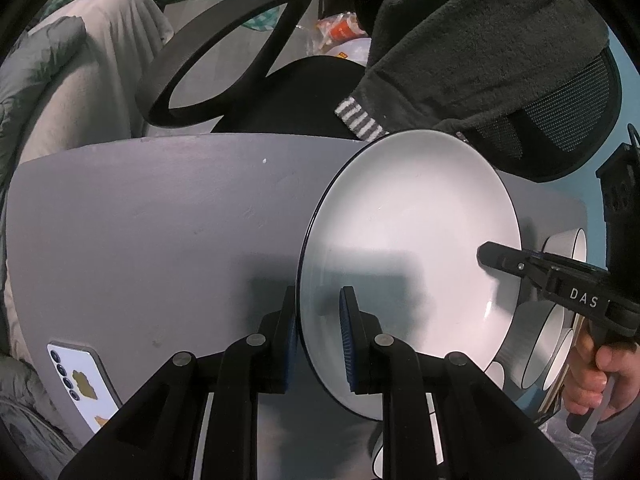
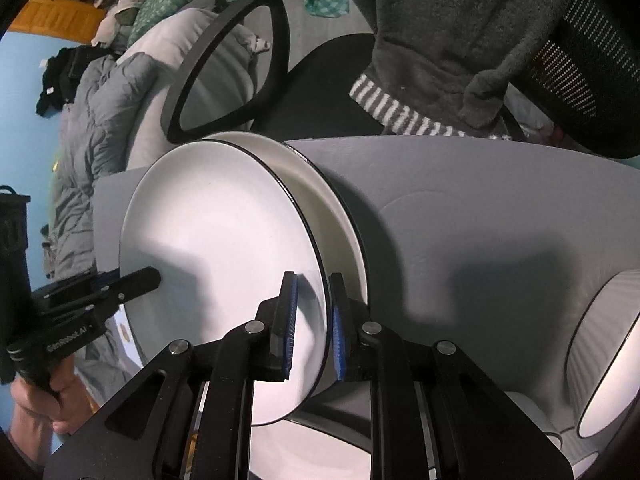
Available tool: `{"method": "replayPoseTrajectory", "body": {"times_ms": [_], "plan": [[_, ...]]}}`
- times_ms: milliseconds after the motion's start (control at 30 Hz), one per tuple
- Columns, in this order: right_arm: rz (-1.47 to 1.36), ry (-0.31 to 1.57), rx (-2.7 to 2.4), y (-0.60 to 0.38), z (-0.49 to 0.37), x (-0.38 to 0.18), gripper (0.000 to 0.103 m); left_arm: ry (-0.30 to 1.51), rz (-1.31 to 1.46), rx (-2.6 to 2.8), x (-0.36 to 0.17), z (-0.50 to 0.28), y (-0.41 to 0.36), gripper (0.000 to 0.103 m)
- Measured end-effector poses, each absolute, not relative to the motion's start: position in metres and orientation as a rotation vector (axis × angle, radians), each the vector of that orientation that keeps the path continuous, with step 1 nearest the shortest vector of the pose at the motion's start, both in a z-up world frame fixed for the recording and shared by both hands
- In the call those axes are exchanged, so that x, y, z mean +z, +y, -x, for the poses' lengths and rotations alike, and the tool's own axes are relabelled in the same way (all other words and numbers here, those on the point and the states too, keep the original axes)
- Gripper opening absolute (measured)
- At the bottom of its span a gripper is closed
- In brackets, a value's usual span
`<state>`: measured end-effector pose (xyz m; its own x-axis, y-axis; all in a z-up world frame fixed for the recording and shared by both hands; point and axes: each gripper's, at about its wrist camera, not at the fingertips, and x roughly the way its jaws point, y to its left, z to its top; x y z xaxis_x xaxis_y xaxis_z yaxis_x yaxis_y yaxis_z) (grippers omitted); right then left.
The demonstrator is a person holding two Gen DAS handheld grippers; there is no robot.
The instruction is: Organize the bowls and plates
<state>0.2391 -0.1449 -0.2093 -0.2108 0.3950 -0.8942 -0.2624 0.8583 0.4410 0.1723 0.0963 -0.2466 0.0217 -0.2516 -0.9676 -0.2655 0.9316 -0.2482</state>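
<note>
Lower centre of the left wrist view: left gripper [image 1: 318, 336], jaws clamped on the near left rim of a white plate [image 1: 412, 248] with a thin dark edge, one blue pad behind the rim, the other on the white face. Plate tilted, raised off the grey table [image 1: 160, 220], filling the right half of that frame. At its right edge, the right gripper [image 1: 486, 258] reaching in, tip laid on the plate's face, held by a hand [image 1: 596, 376] at lower right. Below and behind that gripper, white bowls [image 1: 548, 344] with dark rims, partly hidden. Lower left on the table, a white phone [image 1: 82, 384], face down.

Lower centre of the right wrist view: right gripper [image 2: 314, 320] pinching the same plate [image 2: 220, 240] by its right rim, pads on either side. Just behind it, a second white plate [image 2: 340, 208], only its rim showing; contact between the two impossible to tell. At lower right, a ribbed bowl [image 2: 608, 352]. At left, left gripper [image 2: 154, 276] on the plate's far edge.

Beyond the table in both views: a black chair [image 1: 224, 52] with a looped armrest, a dark grey garment [image 1: 480, 40] with a striped cuff draped over its back, bedding further off at upper left.
</note>
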Motion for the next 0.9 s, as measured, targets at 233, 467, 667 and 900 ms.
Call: {"method": "replayPoseTrajectory", "body": {"times_ms": [233, 467, 667, 900], "plan": [[-0.089, 1.703, 0.585, -0.143, -0.244, -0.209, 0.017, 1.57, 0.391, 0.005, -0.247, -0.175, 0.094, 0.018], [-0.059, 1.752, 0.546, -0.142, -0.252, -0.205, 0.024, 1.552, 0.349, 0.015, -0.244, -0.176, 0.086, 0.023], [0.015, 1.774, 0.542, -0.135, -0.249, -0.199, 0.032, 1.538, 0.352, 0.023, -0.241, -0.172, 0.085, 0.03], [0.025, 1.775, 0.5, -0.134, -0.246, -0.193, 0.034, 1.507, 0.36, 0.044, -0.233, -0.163, 0.086, 0.041]]}}
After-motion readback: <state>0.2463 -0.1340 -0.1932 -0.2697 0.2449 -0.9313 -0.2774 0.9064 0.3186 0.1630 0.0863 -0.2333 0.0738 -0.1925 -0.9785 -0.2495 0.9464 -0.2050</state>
